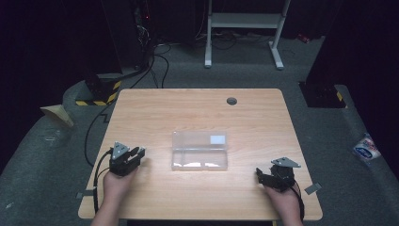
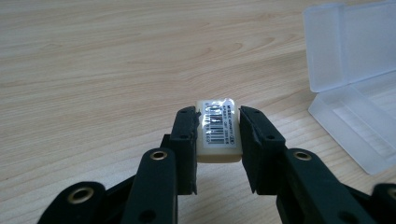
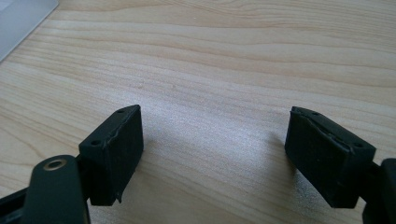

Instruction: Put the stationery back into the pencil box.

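A cream-white eraser (image 2: pixel 217 133) with a barcode label sits between the black jaws of my left gripper (image 2: pixel 217 128), which is shut on it just above the wooden table. That gripper (image 1: pixel 133 154) is at the table's left, left of a clear plastic box (image 1: pixel 200 150) that lies open with its lid folded back. The box's lid and tray (image 2: pixel 355 74) appear at the right of the left gripper view. My right gripper (image 1: pixel 261 175) rests at the table's right front, its jaws (image 3: pixel 212 154) wide open over bare wood with nothing between them.
The wooden table (image 1: pixel 197 108) has a round cable hole (image 1: pixel 231 100) near its far edge. A corner of the clear box (image 3: pixel 18 18) shows at the top left of the right gripper view. Beyond the table are a dark floor, cables and a white desk frame (image 1: pixel 244 33).
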`<state>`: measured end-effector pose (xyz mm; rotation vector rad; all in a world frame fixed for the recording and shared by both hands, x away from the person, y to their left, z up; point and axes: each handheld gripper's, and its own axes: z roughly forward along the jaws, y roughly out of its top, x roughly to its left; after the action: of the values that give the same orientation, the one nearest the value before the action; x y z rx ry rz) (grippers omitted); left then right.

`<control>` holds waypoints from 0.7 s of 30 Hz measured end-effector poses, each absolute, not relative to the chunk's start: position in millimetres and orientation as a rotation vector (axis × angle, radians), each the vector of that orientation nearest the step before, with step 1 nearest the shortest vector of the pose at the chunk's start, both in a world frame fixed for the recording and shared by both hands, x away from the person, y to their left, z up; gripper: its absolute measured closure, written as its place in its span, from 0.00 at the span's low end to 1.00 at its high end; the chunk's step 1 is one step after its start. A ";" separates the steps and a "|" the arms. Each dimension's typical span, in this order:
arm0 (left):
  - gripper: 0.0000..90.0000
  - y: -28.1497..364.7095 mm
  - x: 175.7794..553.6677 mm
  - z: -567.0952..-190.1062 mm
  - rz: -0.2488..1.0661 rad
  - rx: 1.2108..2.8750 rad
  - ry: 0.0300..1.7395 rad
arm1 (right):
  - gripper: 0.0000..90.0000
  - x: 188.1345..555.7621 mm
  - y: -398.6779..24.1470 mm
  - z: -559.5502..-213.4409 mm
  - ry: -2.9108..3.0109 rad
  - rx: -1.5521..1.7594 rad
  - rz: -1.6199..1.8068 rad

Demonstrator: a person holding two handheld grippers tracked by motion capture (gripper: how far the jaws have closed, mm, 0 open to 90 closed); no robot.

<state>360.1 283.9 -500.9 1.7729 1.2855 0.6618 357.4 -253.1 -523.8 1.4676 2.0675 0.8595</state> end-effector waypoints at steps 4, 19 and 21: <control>0.75 282.6 359.2 -499.5 0.675 1.775 1.268 | 0.21 357.4 -253.1 -523.8 2.068 1.468 0.860; 0.75 277.7 354.6 -493.4 0.722 1.779 1.215 | 0.21 357.5 -253.3 -523.7 2.071 1.463 0.861; 0.75 276.4 353.9 -492.5 0.727 1.775 1.210 | 0.21 357.6 -253.4 -523.8 2.072 1.461 0.862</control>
<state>353.9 276.4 -492.5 1.7751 1.2102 0.7275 357.6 -253.4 -523.8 1.4610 2.0724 0.8616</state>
